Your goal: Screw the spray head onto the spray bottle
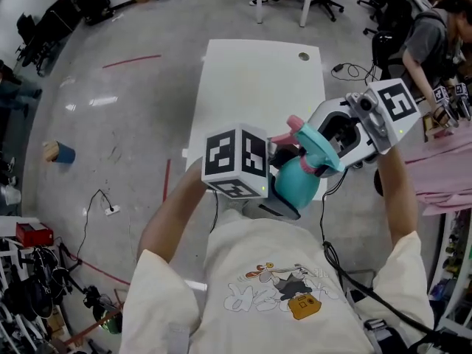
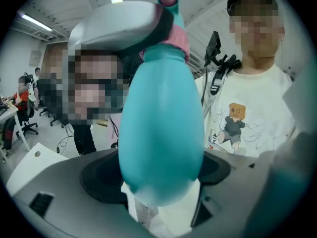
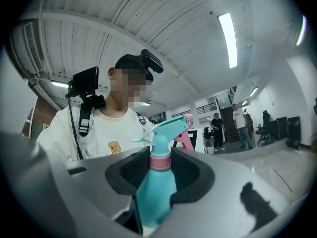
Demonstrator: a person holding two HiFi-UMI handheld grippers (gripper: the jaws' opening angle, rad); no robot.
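I hold a teal spray bottle (image 1: 293,183) in the air in front of my chest, between both grippers. My left gripper (image 1: 276,198), under its marker cube, is shut on the bottle's round body (image 2: 161,128), which fills the gap between its jaws (image 2: 158,182). My right gripper (image 1: 328,150) comes in from the right and is shut at the neck. Its black pads flank the pink collar (image 3: 160,161), just below the teal spray head (image 3: 166,130) with its pink nozzle (image 3: 185,138). The head sits on the bottle's neck. In the left gripper view, a grey jaw of the right gripper (image 2: 119,29) sits beside the collar (image 2: 178,36).
A white table (image 1: 258,80) stands below and beyond the grippers. A person (image 1: 435,43) works at the far right by a pink-covered surface (image 1: 442,175). Office chairs stand at the back, cables lie on the floor, and a blue cup (image 1: 63,153) lies at the left.
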